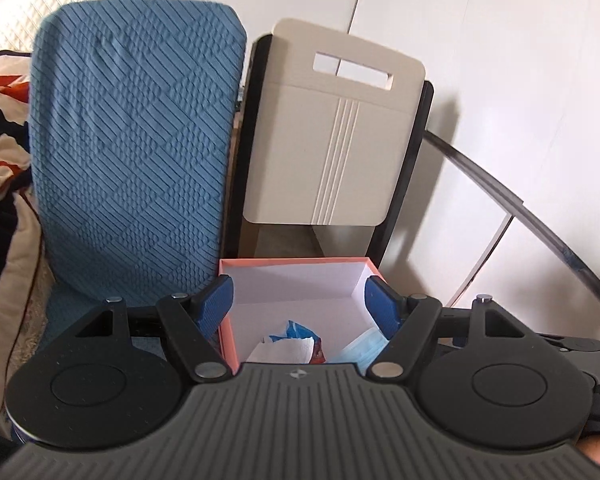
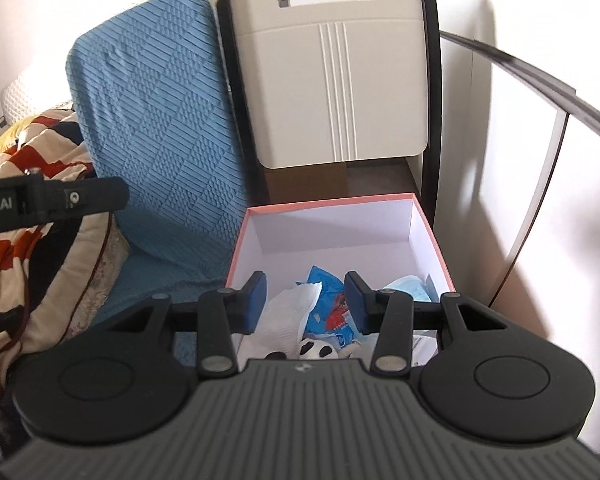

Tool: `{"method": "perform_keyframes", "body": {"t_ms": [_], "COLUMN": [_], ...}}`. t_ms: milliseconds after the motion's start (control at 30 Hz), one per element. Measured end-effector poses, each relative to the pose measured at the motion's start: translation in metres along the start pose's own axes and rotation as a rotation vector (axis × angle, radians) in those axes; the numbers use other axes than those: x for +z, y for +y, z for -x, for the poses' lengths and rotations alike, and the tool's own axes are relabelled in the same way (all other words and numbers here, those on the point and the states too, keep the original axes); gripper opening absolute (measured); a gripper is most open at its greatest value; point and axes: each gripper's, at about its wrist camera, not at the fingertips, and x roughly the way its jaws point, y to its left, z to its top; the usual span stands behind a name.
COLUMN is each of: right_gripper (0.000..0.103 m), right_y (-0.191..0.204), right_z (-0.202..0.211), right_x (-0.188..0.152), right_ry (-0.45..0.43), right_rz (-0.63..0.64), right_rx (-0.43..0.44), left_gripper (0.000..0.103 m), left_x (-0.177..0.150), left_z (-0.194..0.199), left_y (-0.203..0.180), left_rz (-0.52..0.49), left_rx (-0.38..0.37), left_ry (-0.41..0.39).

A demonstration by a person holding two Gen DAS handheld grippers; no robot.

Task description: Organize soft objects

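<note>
Our soft things lie in the pink box (image 2: 430, 236) (tissue, mask, toy), both grippers (image 1: 299, 306) (image 2: 306, 300) parted and empty, so we judge little remains

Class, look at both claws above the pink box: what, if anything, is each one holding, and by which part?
Nothing is held. The left claw and the right claw both stand open and empty above the box; the tissue and face mask lie loose inside.
</note>
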Motion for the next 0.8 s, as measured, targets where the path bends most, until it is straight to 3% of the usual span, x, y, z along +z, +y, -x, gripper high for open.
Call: {"method": "perform_keyframes", "body": {"t_ms": [333, 800], "right_gripper": [0.046, 0.046], "right_y": [0.03, 0.049], "right_z": [0.044, 0.069], "right_x": [-0.028, -0.071], "right_ry": [-0.022, -0.028], "right_rz": [-0.003, -0.044], "right_rx": [-0.029, -0.077], "left_gripper": [0.077, 0.077], "left_x": [-0.023, -0.058], "left_z": [0.045, 0.072], "left_y": [0.017, 0.027], "left_rz": [0.004, -0.031], "left_rx": [-0.01, -0.046], "left_ry": [0.004, 0.026]}}
